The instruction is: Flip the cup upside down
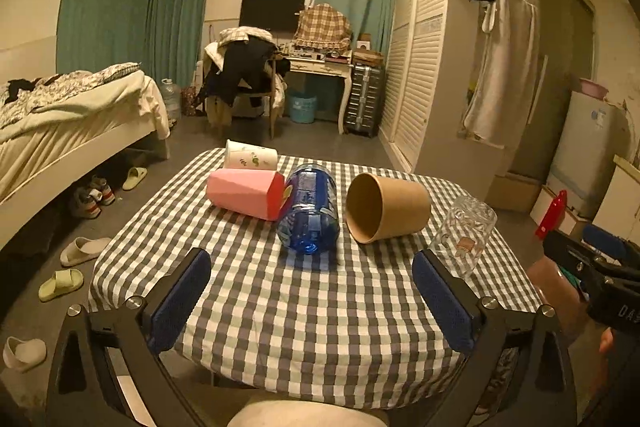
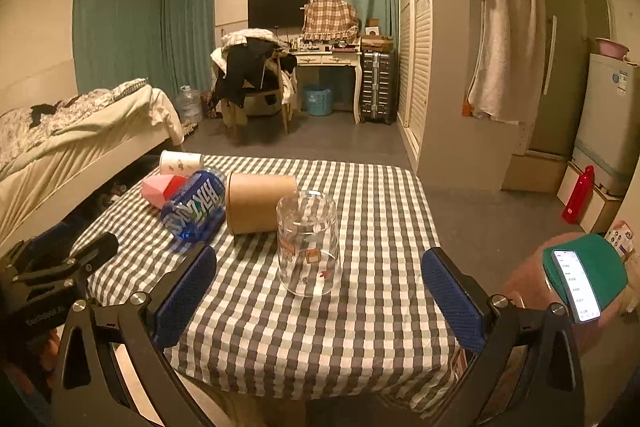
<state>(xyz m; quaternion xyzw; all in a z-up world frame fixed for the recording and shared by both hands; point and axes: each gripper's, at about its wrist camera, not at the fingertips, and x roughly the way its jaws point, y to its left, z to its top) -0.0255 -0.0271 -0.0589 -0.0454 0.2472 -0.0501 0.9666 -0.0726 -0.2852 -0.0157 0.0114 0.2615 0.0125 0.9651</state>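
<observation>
A clear glass cup (image 2: 309, 245) stands mouth down on the checked tablecloth (image 2: 360, 327), a little ahead of my open, empty right gripper (image 2: 319, 283). It also shows in the left wrist view (image 1: 464, 235) at the table's right edge. A brown paper cup (image 1: 386, 207) lies on its side with its mouth toward me; it also shows in the right wrist view (image 2: 260, 201). My left gripper (image 1: 312, 287) is open and empty, just short of a blue bottle (image 1: 310, 213) lying on its side.
A pink cup (image 1: 246, 193) and a white printed cup (image 1: 251, 155) lie on their sides at the table's far left. A bed (image 1: 60, 123) stands to the left, slippers (image 1: 60, 283) on the floor, a wardrobe (image 1: 420, 67) and a fridge (image 2: 608, 115) to the right.
</observation>
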